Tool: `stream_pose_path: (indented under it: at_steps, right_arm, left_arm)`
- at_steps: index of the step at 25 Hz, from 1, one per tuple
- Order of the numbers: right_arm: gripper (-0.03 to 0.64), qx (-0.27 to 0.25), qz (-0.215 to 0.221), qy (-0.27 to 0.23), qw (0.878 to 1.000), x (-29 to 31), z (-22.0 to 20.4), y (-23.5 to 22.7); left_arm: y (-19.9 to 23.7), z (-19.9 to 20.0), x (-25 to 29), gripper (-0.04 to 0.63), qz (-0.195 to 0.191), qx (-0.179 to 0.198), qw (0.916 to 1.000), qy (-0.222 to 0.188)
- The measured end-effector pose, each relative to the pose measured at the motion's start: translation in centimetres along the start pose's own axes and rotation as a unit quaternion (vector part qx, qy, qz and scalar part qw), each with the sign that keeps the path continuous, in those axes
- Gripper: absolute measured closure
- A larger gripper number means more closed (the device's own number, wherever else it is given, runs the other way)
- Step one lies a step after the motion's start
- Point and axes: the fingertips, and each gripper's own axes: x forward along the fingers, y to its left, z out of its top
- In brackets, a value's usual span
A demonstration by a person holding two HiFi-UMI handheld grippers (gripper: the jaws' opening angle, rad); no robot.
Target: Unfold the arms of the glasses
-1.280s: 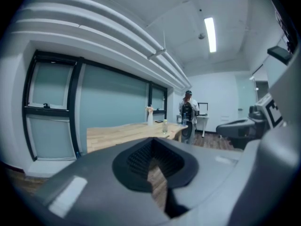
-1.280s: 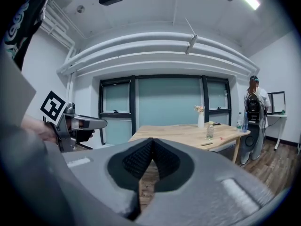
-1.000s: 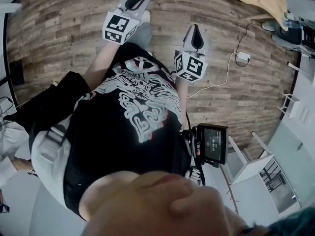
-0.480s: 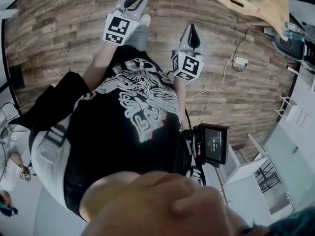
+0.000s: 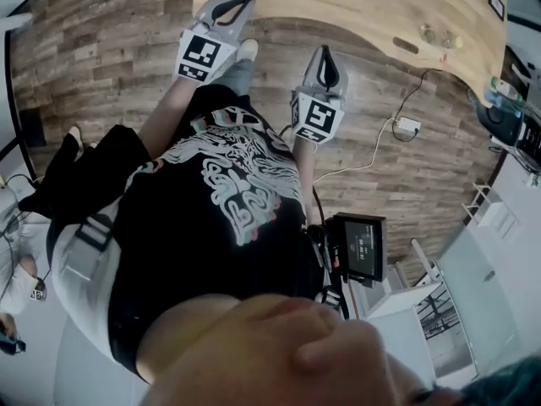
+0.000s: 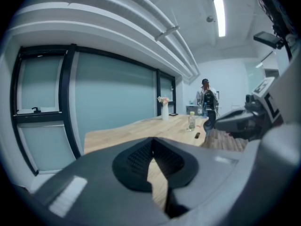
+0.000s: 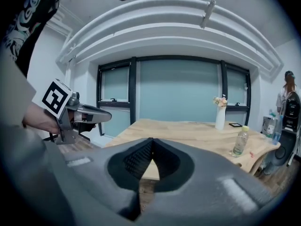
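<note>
I cannot make out any glasses in these views. My left gripper (image 5: 243,0) and right gripper (image 5: 330,53) are held out in front of the person's body, pointing at a light wooden table (image 5: 355,7). The left one reaches over the table's near edge; the right one hangs over the plank floor just short of it. In the left gripper view the jaws (image 6: 153,141) are shut with nothing between them. The right gripper view shows its jaws (image 7: 152,141) meeting at the tip, also empty. Each gripper shows in the other's view: the right gripper (image 6: 221,121), the left gripper (image 7: 101,116).
On the table stand a white vase with flowers (image 7: 220,117), a plastic bottle (image 7: 240,141) and a small dark item (image 6: 197,135). A person with a backpack (image 6: 207,100) stands at the far end. A glass wall with black frames (image 7: 181,95) runs behind. A cable and adapter (image 5: 406,125) lie on the floor.
Both grippers have travelled forward together towards the table. The table has slid down into the head view from the top, and its edge now lies under the left gripper.
</note>
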Motion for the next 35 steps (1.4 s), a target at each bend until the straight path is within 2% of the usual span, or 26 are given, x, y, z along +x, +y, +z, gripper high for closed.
stream_pose_path:
  at_steps: [3, 8, 15, 20, 27, 35]
  right_arm:
    - [0.618, -0.002, 0.005, 0.013, 1.0, 3.0, 0.7, -0.5]
    - [0.618, 0.002, 0.016, 0.033, 0.999, 9.0, -0.3, -1.5]
    - [0.618, -0.016, 0.029, 0.05, 0.998, 14.4, -0.4, -0.5]
    - [0.618, -0.023, 0.021, 0.064, 0.997, 15.1, -0.5, -1.2]
    - [0.618, -0.025, 0.01, 0.058, 0.998, 14.6, 0.0, -1.4]
    - [0.618, -0.044, 0.034, 0.053, 0.997, 16.0, 0.5, -0.4]
  left_arm:
    - [2.1, 0.6, 2.1, 0.606, -0.001, -0.002, 1.0, 0.007]
    - [5.1, -0.9, 7.1, 0.606, -0.008, -0.01, 0.9998, 0.017]
    - [8.6, -2.1, 10.2, 0.606, -0.02, -0.021, 0.9995, 0.015]
    - [9.5, -2.5, 12.0, 0.606, -0.032, -0.032, 0.9989, 0.014]
    - [9.9, -2.1, 11.4, 0.606, -0.033, -0.036, 0.9988, 0.005]
    - [10.2, -1.9, 11.7, 0.606, -0.033, -0.031, 0.9989, 0.006]
